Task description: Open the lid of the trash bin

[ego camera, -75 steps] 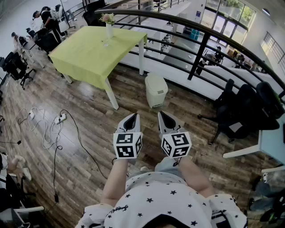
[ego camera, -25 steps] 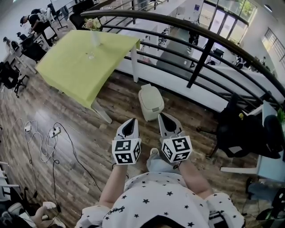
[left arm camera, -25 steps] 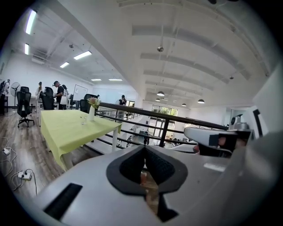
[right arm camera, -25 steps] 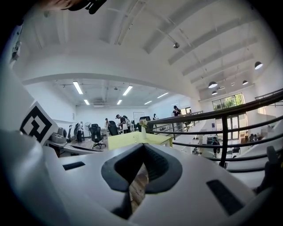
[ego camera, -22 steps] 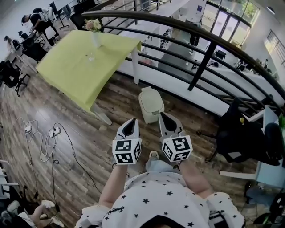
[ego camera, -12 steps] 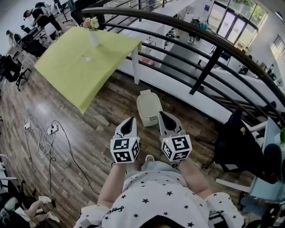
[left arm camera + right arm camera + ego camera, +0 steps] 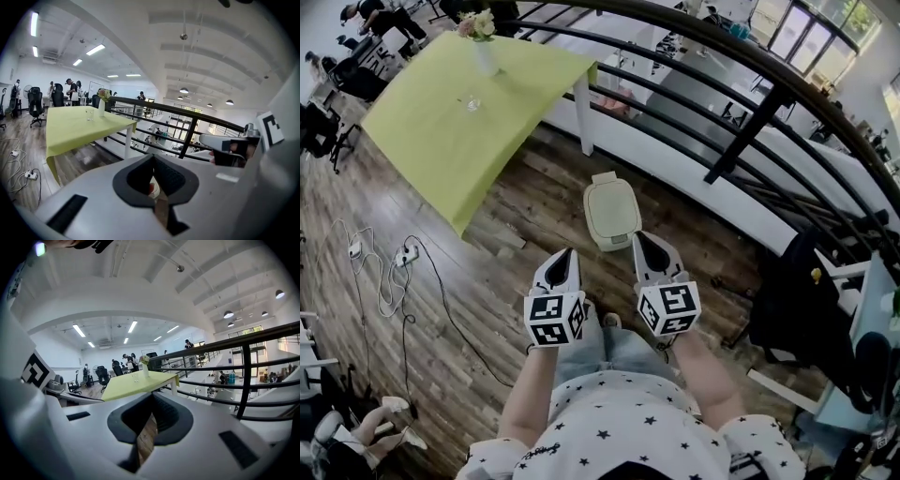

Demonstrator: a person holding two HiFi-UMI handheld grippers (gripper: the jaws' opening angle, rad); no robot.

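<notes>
Left tongs (image 7: 560, 267), right tongs (image 7: 652, 255) closed, near trash bin (image 7: 611, 211) front edge.

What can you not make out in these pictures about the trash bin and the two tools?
1. Head view: the cream plastic trash bin shows almost only its shut top from above. Its body and any pedal lie hidden below that.
2. Left gripper view: the white left tool blocks the view downward with its own body, so the bin cannot be made out.
3. Right gripper view: the white right tool does the same.
</notes>
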